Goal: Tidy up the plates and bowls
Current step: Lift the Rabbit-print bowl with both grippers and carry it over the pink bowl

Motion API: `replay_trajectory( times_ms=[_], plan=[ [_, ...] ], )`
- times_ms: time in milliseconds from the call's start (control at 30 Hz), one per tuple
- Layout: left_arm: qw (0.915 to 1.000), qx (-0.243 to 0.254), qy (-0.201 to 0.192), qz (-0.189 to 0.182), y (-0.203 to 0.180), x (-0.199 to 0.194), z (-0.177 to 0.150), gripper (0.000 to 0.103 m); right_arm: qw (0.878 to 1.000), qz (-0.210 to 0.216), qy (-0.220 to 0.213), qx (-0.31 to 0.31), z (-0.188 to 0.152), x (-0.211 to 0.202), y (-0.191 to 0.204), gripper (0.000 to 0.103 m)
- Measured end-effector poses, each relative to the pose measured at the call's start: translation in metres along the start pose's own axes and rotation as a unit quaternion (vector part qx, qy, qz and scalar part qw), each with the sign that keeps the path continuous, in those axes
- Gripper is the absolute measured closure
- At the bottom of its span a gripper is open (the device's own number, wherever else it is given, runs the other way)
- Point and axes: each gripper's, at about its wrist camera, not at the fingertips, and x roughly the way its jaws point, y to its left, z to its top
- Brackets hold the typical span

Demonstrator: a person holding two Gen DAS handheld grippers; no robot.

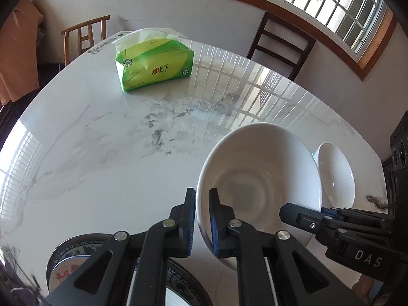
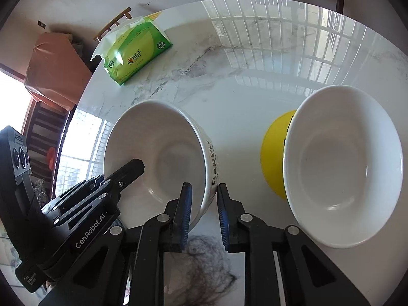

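Observation:
A large white bowl [image 1: 255, 168] with black lettering on its side [image 2: 158, 137] sits on the marble table [image 1: 102, 140]. My left gripper [image 1: 201, 193] is shut on its near left rim, one finger inside and one outside. My right gripper [image 2: 204, 186] is shut on the opposite rim by the lettering. Each gripper shows in the other's view: the right gripper [image 1: 301, 215], the left gripper [image 2: 132, 168]. A second white bowl [image 2: 344, 165] stands to the right, also seen as the smaller bowl [image 1: 334, 176]. Behind it is a yellow bowl [image 2: 275, 153]. A blue-patterned plate [image 1: 63, 255] lies under the left gripper.
A green tissue pack [image 1: 153, 63] lies at the far side of the table. A dark tangled tuft [image 2: 204, 262] lies on the table below the right gripper. Wooden chairs [image 1: 280, 43] stand beyond the far edge, under a barred window.

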Motion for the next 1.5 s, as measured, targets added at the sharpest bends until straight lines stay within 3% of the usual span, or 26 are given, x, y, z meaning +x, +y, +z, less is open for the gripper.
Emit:
replay_trajectory(
  times_ms=[167,333,600,1033,1500],
  plan=[
    [0.9987,0.015,-0.049,-0.001,-0.018,-0.056,-0.026,0.092,0.999,0.026,-0.027,-0.016,-0.023,-0.035,0.010,0.085],
    [0.9961,0.032,-0.080,-0.020,-0.038,-0.105,-0.060,0.092,0.997,0.048,-0.055,-0.020,-0.068,-0.079,0.010,0.085],
    [0.9921,0.062,-0.102,-0.037,-0.075,-0.159,-0.122,0.092,0.992,0.056,-0.107,-0.024,-0.151,-0.141,-0.001,0.085],
    [0.9904,0.098,-0.086,-0.045,-0.113,-0.186,-0.197,0.092,0.992,0.054,-0.118,-0.001,-0.246,-0.173,-0.028,0.084],
    [0.9931,0.095,-0.045,-0.053,-0.113,-0.171,-0.220,0.092,0.992,0.051,-0.111,0.014,-0.273,-0.171,-0.041,0.084]
  ],
)
